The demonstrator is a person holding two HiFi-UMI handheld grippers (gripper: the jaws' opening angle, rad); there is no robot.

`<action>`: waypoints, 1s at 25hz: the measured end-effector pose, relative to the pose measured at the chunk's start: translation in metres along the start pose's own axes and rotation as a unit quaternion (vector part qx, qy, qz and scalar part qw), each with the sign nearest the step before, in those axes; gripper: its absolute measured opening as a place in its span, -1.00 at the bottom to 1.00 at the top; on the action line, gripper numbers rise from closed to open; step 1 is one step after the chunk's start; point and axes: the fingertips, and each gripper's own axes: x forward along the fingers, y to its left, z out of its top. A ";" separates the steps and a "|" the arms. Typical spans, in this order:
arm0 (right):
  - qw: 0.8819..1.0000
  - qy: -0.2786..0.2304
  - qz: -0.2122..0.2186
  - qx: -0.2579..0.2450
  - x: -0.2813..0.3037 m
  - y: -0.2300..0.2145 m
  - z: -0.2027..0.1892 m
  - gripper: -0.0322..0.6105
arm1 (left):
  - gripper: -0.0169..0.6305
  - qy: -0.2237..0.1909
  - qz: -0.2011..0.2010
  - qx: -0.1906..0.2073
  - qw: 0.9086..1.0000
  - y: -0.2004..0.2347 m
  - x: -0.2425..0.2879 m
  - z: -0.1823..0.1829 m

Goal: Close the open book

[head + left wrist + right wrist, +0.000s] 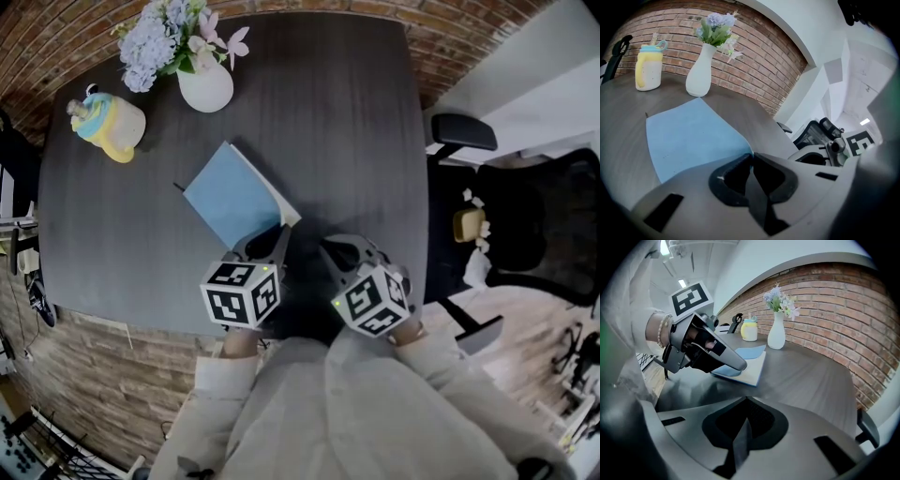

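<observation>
A book [234,199] with a blue cover lies closed on the dark table [356,141], its pale page edges facing right. In the left gripper view the book's cover [689,136] fills the middle. My left gripper [267,239] is at the book's near corner with its jaws together and nothing visible between them [751,155]. From the right gripper view the left gripper [738,365] lies low over that corner of the book [752,353]; I cannot tell if it touches. My right gripper [339,248] is shut and holds nothing, hovering over bare table right of the book [746,399].
A white vase of flowers [204,86] and a yellow cup [111,127] stand at the table's far left. A black office chair [525,225] is beyond the right edge. A brick wall [754,51] runs behind the table.
</observation>
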 end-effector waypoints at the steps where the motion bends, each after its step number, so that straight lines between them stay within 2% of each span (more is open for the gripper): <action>1: 1.000 0.000 0.000 0.000 0.001 0.000 -0.001 -0.88 | -0.87 0.002 -0.001 -0.001 1.000 0.000 0.001 0.000; 8: 1.000 0.011 -0.001 0.000 -0.004 -0.004 -0.002 -0.88 | -0.87 0.020 0.004 0.006 1.000 0.002 0.010 -0.004; 12: 1.000 -0.003 -0.006 0.003 -0.001 -0.002 -0.006 -0.88 | -0.87 0.027 0.002 0.006 1.000 0.003 0.014 -0.005; 25: 1.000 0.001 -0.008 0.003 -0.004 -0.007 -0.005 -0.88 | -0.86 0.056 0.017 0.014 0.998 0.005 0.024 -0.010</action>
